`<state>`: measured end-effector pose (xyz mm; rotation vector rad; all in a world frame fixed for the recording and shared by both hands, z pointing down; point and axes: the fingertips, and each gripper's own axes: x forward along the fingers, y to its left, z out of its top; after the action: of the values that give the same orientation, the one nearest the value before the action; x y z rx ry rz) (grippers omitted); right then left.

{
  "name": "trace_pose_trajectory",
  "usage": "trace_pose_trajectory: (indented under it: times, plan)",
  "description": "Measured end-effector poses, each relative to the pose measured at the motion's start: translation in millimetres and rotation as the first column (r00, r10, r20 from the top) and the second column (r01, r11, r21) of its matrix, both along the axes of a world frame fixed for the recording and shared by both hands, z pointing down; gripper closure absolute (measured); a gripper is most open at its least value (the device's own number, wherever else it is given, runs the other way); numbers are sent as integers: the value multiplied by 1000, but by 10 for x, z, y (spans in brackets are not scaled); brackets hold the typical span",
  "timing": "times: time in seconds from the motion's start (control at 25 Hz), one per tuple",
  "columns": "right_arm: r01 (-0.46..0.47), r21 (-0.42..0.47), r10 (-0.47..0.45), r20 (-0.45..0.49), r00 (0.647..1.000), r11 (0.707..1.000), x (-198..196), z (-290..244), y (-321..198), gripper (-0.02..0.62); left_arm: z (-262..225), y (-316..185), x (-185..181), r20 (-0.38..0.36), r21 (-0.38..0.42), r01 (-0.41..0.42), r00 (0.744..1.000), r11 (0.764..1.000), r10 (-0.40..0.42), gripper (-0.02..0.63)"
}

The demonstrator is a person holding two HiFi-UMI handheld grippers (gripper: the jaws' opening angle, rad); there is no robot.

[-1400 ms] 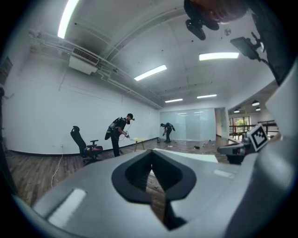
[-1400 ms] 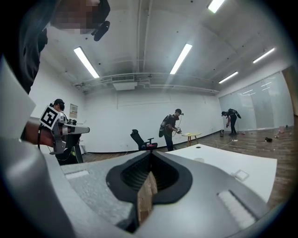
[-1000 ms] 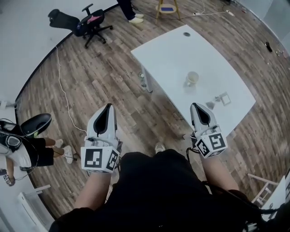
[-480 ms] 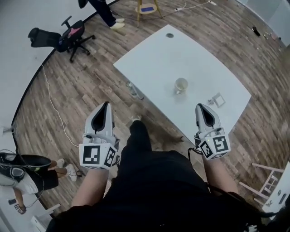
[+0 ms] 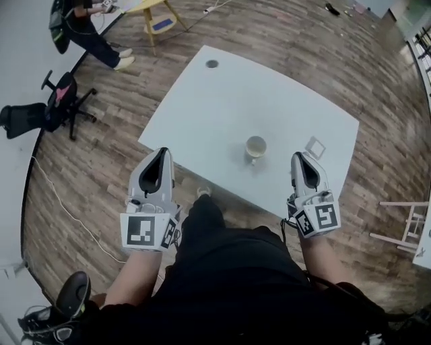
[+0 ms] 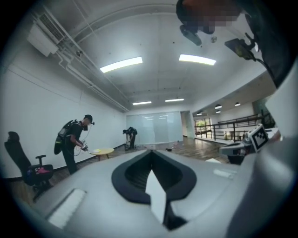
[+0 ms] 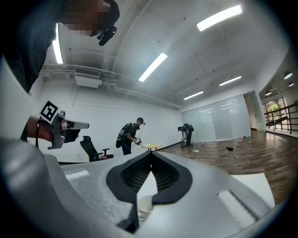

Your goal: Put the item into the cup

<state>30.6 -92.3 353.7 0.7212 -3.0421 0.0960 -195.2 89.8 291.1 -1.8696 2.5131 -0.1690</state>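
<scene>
A cream cup (image 5: 256, 146) stands upright near the front of the white table (image 5: 222, 101). The item, a small flat pale square (image 5: 314, 147), lies on the table just right of the cup. My right gripper (image 5: 299, 157) hovers level at the table's near edge, close in front of the square, jaws shut and empty. In the right gripper view the cup (image 7: 145, 205) shows low through the gap behind the closed tips of the right gripper (image 7: 151, 152). My left gripper (image 5: 161, 152) is by the table's near left corner, shut with nothing in it, and its tips meet in the left gripper view (image 6: 150, 151).
A black office chair (image 5: 57, 108) stands on the wooden floor at far left. A person (image 5: 87, 30) stands beside a small yellow table (image 5: 156, 17) beyond it. A white stool (image 5: 397, 222) is at the right. A round grommet (image 5: 212, 64) marks the table's far side.
The view has swung round, so the table now lies straight ahead and closer. Both grippers have travelled level toward its near edge. Their jaws stayed shut.
</scene>
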Motion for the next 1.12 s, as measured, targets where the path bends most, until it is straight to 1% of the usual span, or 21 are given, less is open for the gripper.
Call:
trace_pose_trajectory:
  times: [0.08,0.16,0.24,0.32,0.44,0.6,0.72,0.84,0.92,1.0,1.12]
  plan:
    - [-34,-1,34,-7,999,999,-117,-3,-58,594,28,-225,-143,-4,-3,-53,999,999,53,599]
    - [-97,9,97,-24,995,995,-140,-16,-106,594,49,-478,-250,-15,0,-129,992,992,129,598]
    - [-172,9,173,-34,984,985,-126,-29,-187,594,85,-705,-341,-27,-1,-197,980,980,197,598]
    - [-249,10,249,-37,968,969,-102,-60,-268,594,109,-916,-422,-36,-4,-261,965,965,260,599]
    - [-363,26,364,-41,930,931,-58,-115,-349,594,95,-1236,-502,-41,3,-367,929,930,367,598]
    - [-495,53,497,-32,867,867,17,-308,-408,594,57,-1626,-505,-48,11,-490,870,872,490,598]
    - [-571,80,575,-31,818,817,138,-463,-429,594,34,-1884,-444,-57,28,-561,825,827,562,598]
    - [-630,114,637,-47,769,768,366,-583,-398,594,15,-2072,-290,-65,47,-615,784,787,617,598]
    - [-660,136,671,-61,739,739,543,-643,-367,594,1,-2158,-170,-73,59,-640,763,766,642,598]
    - [-684,143,696,-69,715,716,701,-662,-349,594,4,-2214,-52,-81,63,-657,747,751,660,598]
    - [-701,121,711,-80,698,702,856,-520,-347,594,11,-2262,91,-83,58,-667,738,743,669,598]
